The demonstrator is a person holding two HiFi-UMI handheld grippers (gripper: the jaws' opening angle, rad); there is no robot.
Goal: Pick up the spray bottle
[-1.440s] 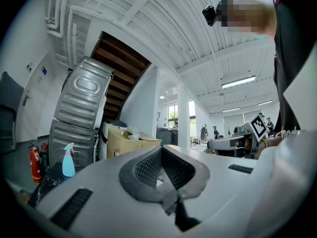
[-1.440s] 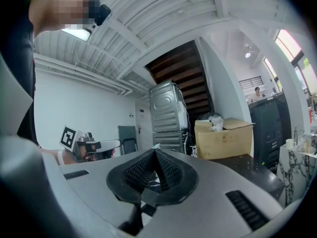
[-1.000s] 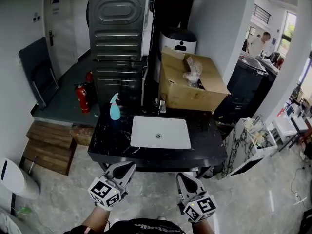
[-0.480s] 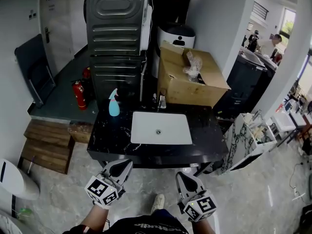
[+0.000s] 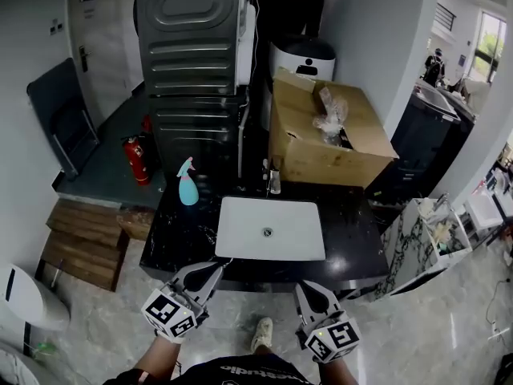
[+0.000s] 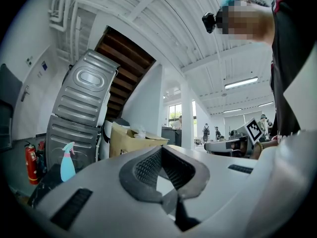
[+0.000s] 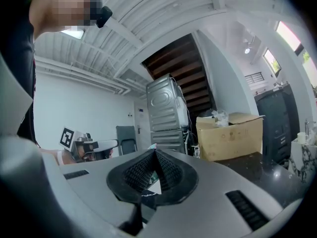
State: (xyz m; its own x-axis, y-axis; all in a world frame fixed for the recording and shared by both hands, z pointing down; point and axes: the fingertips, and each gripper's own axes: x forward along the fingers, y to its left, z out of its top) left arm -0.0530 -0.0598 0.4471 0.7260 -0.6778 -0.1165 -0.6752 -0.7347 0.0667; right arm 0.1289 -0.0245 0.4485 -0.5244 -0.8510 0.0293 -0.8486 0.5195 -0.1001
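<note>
Both grey two-jaw tongs are clenched on nothing: the left gripper [image 5: 215, 268] and the right gripper [image 5: 308, 288], each bearing a square-marker cube, are held level and side by side over pale, glossy floor tiles [image 5: 112, 319], just short of the near edge of a black, white-veined stone counter [image 5: 178, 233]. A white rectangular sink basin [image 5: 240, 233] is set into the counter's middle, with a small metal tap [image 5: 274, 181] behind it. The light blue plastic spray bottle [image 5: 187, 184] with a pink trigger head stands upright at the counter's far left corner, left of the basin and well apart from both grippers. Behind the counter stand an open brown cardboard box [image 5: 321, 160] and a tall ribbed grey metal appliance [image 5: 191, 46]. A red fire extinguisher [image 5: 136, 160] sits to the appliance's left.
</note>
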